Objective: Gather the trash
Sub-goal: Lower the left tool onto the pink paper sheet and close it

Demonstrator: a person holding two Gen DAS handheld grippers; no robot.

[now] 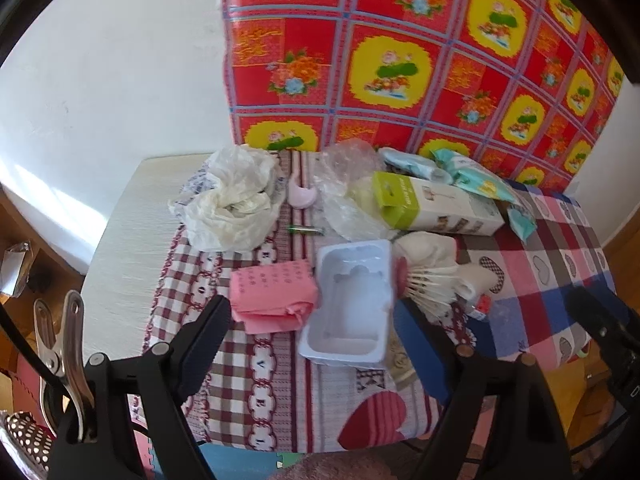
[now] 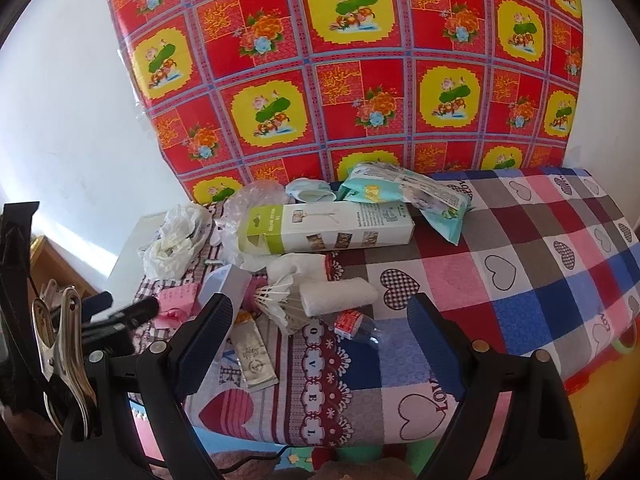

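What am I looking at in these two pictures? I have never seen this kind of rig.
A person holds a two-finger gripper in each hand; each carries a camera looking forward along its fingers. One picture is from the left gripper, the other from the right gripper. Both are open and hold nothing. On the patchwork cloth lies trash: a white plastic tray, pink paper, a crumpled bag, a long box and a shuttlecock.

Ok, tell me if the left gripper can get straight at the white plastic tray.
Probably yes. The left gripper is open, and the tray lies between its fingers with nothing on top; only the pink paper and the shuttlecock crowd its sides.
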